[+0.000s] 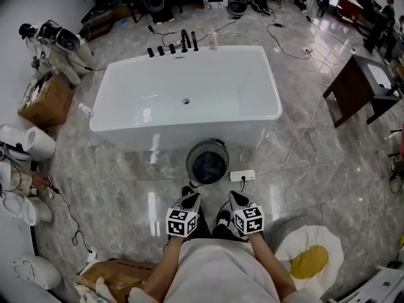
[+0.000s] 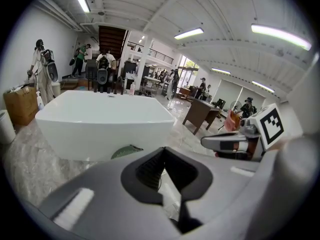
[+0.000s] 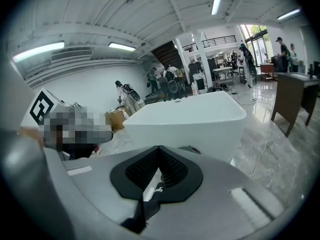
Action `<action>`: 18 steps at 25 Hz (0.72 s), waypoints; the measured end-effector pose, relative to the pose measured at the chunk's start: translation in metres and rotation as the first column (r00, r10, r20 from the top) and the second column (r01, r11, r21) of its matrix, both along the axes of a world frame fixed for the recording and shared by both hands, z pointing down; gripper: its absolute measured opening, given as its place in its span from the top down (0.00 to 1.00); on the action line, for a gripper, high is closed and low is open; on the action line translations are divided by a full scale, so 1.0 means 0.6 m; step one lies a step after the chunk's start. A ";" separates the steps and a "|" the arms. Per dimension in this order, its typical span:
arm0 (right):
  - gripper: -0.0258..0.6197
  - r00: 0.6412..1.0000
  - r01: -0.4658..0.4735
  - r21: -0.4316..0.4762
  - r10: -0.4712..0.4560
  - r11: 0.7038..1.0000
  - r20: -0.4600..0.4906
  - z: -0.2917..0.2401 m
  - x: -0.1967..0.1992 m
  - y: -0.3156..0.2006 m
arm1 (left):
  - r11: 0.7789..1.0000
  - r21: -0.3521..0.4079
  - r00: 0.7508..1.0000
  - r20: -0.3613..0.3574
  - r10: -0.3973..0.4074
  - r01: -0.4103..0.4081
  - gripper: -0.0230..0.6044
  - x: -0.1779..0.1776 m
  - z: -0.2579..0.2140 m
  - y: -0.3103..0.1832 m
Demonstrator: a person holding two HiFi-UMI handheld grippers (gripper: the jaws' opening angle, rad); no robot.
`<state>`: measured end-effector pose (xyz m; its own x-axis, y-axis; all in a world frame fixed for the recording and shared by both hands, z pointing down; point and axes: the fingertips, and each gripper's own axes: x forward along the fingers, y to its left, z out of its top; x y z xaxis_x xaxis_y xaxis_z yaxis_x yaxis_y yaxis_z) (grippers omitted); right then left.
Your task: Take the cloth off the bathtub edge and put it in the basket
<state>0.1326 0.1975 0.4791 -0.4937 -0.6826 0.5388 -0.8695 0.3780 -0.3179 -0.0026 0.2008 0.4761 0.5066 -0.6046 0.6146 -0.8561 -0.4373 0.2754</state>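
The room is bright. Long white ceiling tube lights shine down. The shiny grey stone floor has white glare streaks. The smooth white bathtub gleams. Both gripper views bend at the edges, with dark corners.

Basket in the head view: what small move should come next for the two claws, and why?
Probably none beyond keeping both claws back at rest. The bathtub rim shows no cloth, something dark, perhaps the cloth, lies in the basket, and the left claw and right claw are shut, empty, near the person's body.
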 end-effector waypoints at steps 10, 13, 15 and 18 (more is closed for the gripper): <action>0.96 1.000 -0.019 -0.023 0.019 1.000 0.001 0.016 0.004 0.013 | 1.000 0.008 1.000 0.010 -0.010 0.010 0.87 -0.011 0.000 0.002; 0.96 1.000 -0.013 -0.023 0.013 1.000 0.001 0.017 0.002 0.015 | 1.000 0.003 1.000 0.008 -0.006 0.006 0.87 -0.010 0.001 0.002; 0.96 1.000 -0.014 -0.019 0.014 1.000 0.002 0.018 0.003 0.013 | 1.000 0.006 1.000 0.007 -0.007 0.007 0.87 -0.010 0.003 0.001; 0.96 1.000 -0.015 -0.013 0.015 1.000 0.002 0.020 0.003 0.011 | 1.000 0.009 1.000 0.004 -0.006 0.006 0.87 -0.011 0.006 0.003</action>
